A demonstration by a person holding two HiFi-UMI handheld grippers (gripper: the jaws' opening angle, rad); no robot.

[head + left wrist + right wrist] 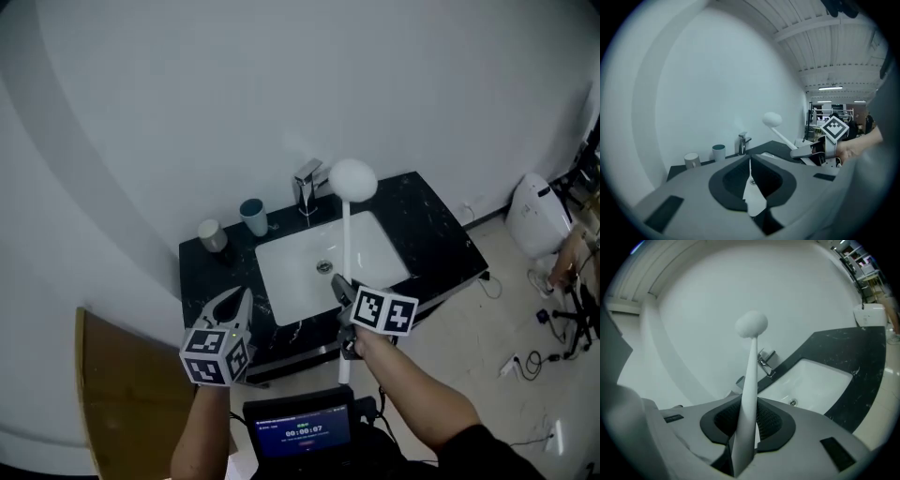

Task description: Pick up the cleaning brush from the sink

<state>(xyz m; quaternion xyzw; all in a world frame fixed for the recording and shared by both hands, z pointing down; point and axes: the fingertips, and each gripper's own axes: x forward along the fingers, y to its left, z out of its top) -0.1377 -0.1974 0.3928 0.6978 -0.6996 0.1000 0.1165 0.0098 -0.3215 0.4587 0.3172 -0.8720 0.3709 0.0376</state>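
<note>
The cleaning brush (345, 232) is a long white stick with a round white head. It is held upright above the white sink (281, 251), and my right gripper (339, 291) is shut on the lower part of its handle. In the right gripper view the handle (750, 380) runs up between the jaws of the right gripper (749, 414) and the sink (820, 386) lies below. My left gripper (239, 296) hovers over the counter's front left edge, shut and empty. From the left gripper (750, 162) the brush head (772, 119) shows off to the right.
A faucet (307, 185) stands behind the basin on the black counter (436, 225). A teal cup (253, 217) and a grey cup (213, 235) stand at the back left. A white appliance (539, 214) and cables are on the floor at right. A small screen (302, 431) sits below.
</note>
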